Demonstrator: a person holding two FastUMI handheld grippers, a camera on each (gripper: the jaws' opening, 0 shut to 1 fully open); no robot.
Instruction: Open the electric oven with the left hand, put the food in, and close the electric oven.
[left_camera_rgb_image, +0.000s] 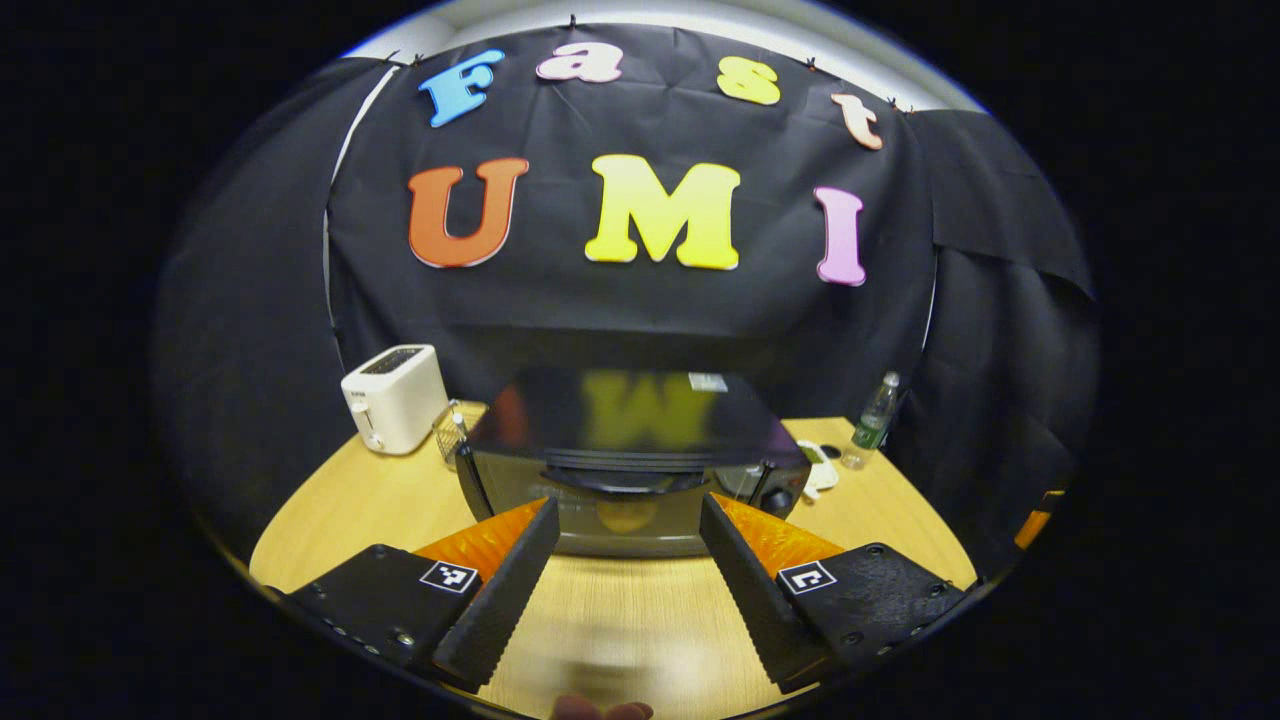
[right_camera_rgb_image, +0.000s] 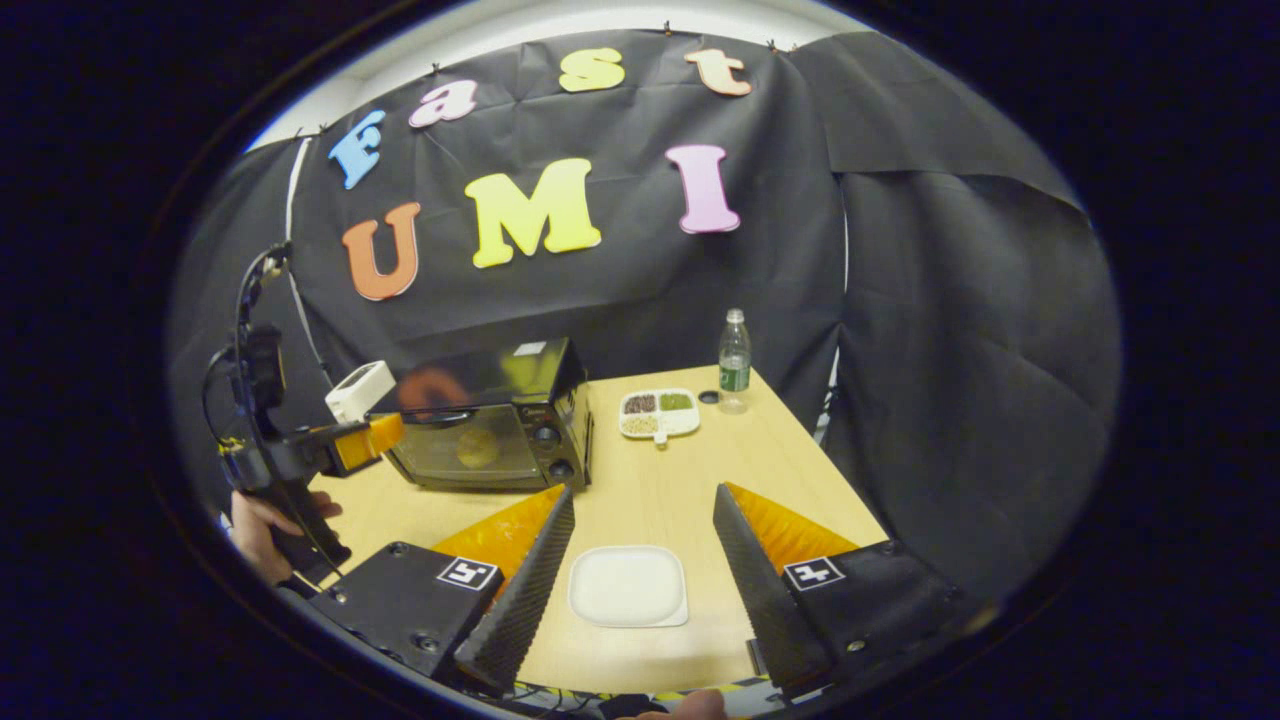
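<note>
A black electric oven (left_camera_rgb_image: 625, 425) stands on the wooden table straight ahead of my left gripper (left_camera_rgb_image: 629, 503). Its glass door looks shut, with the handle (left_camera_rgb_image: 620, 480) along the top edge. A round yellowish piece of food (left_camera_rgb_image: 625, 520) shows through the glass. My left gripper is open, its fingers framing the door front without touching it. In the right gripper view the oven (right_camera_rgb_image: 490, 420) sits at the left with the food (right_camera_rgb_image: 478, 447) inside. My right gripper (right_camera_rgb_image: 644, 491) is open above a bare white plate (right_camera_rgb_image: 628, 586). The left gripper (right_camera_rgb_image: 370, 435), held by a hand (right_camera_rgb_image: 260, 530), hovers by the oven's front left corner.
A white toaster (left_camera_rgb_image: 395, 398) and a small wire basket (left_camera_rgb_image: 450, 435) stand left of the oven. A water bottle (right_camera_rgb_image: 734, 365) and a divided tray (right_camera_rgb_image: 658, 412) of grains sit to its right. The table (right_camera_rgb_image: 760, 470) ends at black cloth walls.
</note>
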